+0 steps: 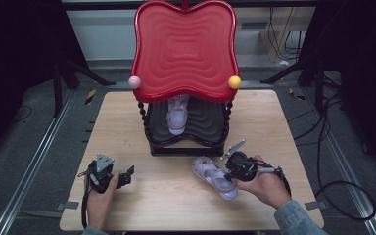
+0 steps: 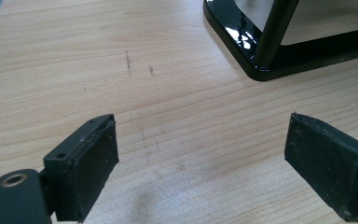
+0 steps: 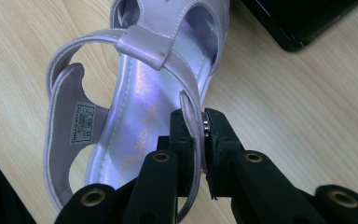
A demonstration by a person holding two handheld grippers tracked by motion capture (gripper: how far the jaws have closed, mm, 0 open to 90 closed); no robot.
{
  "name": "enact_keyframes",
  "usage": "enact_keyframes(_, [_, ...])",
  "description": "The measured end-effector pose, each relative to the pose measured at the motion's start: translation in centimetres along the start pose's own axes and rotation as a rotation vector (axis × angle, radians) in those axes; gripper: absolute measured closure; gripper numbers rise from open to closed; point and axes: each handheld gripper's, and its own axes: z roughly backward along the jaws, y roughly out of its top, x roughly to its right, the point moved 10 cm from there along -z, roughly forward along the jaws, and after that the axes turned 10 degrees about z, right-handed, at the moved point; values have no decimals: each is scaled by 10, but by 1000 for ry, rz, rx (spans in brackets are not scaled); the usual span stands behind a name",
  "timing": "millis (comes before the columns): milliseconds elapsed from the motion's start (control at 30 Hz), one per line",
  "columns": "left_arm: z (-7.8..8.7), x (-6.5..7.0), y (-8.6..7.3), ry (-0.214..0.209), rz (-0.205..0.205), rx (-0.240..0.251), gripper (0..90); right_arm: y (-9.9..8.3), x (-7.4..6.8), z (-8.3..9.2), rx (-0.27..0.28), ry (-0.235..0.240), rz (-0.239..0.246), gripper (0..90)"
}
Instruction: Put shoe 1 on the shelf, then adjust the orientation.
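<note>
Worktop [image 1: 142, 196]; rack [image 1: 185, 132], one sandal [image 1: 177, 115] shelved. My right hand-held gripper [image 3: 199, 135] pinches the second sandal's [image 1: 214, 177] strap; left hand-held gripper [image 2: 200, 158] released. I should carry it level onto the shelf, avoiding the posts.

The left tongs [image 2: 200, 161] gape wide over bare wooden table [image 2: 121, 70], near the black stand base [image 2: 242, 44].

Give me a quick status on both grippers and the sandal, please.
Right gripper shut on the side strap of the lilac sandal. Left gripper open over bare table. Matching sandal on the lower shelf of the rack. Nothing in the way.
</note>
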Motion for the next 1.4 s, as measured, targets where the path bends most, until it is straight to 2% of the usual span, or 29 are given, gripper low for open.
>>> enact_keyframes(200, [0, 0, 0, 1, 2, -1, 89, 12, 0, -10, 6, 13, 40, 828])
enact_keyframes(400, [0, -1, -1, 2, 3, -4, 89, 15, 11, -24, -15, 8, 74, 825])
enact_keyframes(500, [0, -1, -1, 3, 3, -3, 89, 12, 12, -31, -37, 13, 77, 822])
enact_keyframes(667, [0, 0, -1, 2, 2, -6, 89, 9, 12, -34, -29, 17, 52, 814])
enact_keyframes(767, [0, 1, -1, 2, -1, -8, 89, 6, 10, -35, -18, 34, 29, 724])
enact_keyframes(800, [0, 0, -1, 3, -3, -8, 89, 6, 10, -35, -18, 34, 29, 724])
enact_keyframes(900, [0, 0, -1, 3, 3, -7, 89, 4, 11, -30, -9, 19, 6, 657])
enact_keyframes(1067, [0, 0, -1, 4, 2, -8, 88, 1, 9, -8, 12, -18, -21, 621])
enact_keyframes(1100, [0, 1, -1, 3, 0, -7, 89, 2, 3, 4, 19, -28, -14, 631])
enact_keyframes(1233, [-1, 1, -2, 4, -4, -10, 89, 6, -5, 18, 27, -43, 15, 650])
enact_keyframes(1300, [-1, 1, -2, 4, -4, -11, 89, 11, -16, 28, 36, -31, 29, 660])
enact_keyframes(1400, [-1, 1, -2, 5, -6, -10, 88, 13, -23, 29, 35, -11, 34, 658])
